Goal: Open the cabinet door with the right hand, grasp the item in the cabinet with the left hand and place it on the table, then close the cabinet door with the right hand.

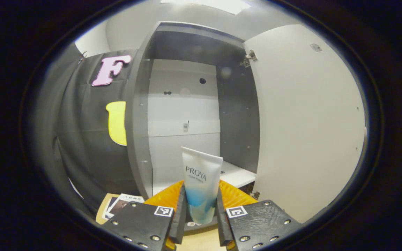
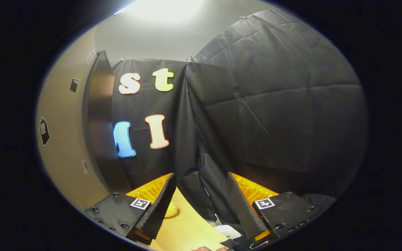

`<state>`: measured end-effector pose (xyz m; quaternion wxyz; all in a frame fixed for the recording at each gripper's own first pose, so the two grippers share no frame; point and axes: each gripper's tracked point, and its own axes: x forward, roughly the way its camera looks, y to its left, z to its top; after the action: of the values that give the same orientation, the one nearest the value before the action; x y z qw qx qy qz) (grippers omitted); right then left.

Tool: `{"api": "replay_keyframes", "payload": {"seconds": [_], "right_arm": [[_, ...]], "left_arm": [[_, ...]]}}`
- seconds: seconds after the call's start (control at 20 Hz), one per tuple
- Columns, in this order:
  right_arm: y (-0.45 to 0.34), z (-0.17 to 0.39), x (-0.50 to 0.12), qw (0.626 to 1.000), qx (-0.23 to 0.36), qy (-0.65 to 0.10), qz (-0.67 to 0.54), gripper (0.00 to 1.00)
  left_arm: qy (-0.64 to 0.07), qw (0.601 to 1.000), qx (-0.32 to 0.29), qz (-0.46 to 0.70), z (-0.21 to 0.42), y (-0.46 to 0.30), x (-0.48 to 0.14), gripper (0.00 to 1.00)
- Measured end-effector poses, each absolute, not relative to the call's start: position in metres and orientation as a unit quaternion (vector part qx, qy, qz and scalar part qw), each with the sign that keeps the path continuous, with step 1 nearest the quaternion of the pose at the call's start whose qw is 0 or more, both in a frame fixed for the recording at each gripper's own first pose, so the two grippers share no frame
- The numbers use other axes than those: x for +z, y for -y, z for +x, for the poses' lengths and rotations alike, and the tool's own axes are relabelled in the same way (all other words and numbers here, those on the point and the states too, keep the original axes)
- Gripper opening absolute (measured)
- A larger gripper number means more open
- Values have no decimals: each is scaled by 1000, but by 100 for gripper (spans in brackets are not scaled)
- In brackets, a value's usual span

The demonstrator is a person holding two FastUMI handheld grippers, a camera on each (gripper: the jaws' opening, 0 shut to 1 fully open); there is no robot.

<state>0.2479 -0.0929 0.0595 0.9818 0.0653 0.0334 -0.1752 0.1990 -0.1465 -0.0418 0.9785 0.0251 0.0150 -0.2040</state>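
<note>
The left hand-held gripper (image 1: 201, 223) is showing black textured blocks studded with shiny screws, each carrying a square black-and-white marker, with orange ribbed panels behind. The right hand-held gripper (image 2: 199, 205) is showing the same build, with serrated finger edges.

The place was a staged recording booth rather than a lived-in home. Black quilted cloth (image 2: 274, 115) hung as its walls, pinned at the top against a plain pale wall, with bright light overhead. Inside stood one piece of household furniture, a tall cabinet (image 1: 141, 115) with grey side panels, white shelves and its pale door (image 1: 309, 122) swung wide open on metal hinges (image 1: 248, 58). A light wooden table (image 2: 187, 230) ran along the cloth, carrying printed sheets (image 1: 119, 205) at one corner and what seemed to be a small yellow object (image 2: 170, 210), too blurred to identify.
</note>
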Motion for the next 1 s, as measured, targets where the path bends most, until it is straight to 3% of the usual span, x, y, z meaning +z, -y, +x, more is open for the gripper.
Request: {"api": "replay_keyframes", "payload": {"seconds": [0.65,1.0], "right_arm": [[70,193,52,980,-180,-38,78,90],[52,192,53,982,-163,-50,75,90]], "left_arm": [[-57,983,-172,8,140,99,-176,41],[-97,984,-150,-25,120,91,-272,41]]}}
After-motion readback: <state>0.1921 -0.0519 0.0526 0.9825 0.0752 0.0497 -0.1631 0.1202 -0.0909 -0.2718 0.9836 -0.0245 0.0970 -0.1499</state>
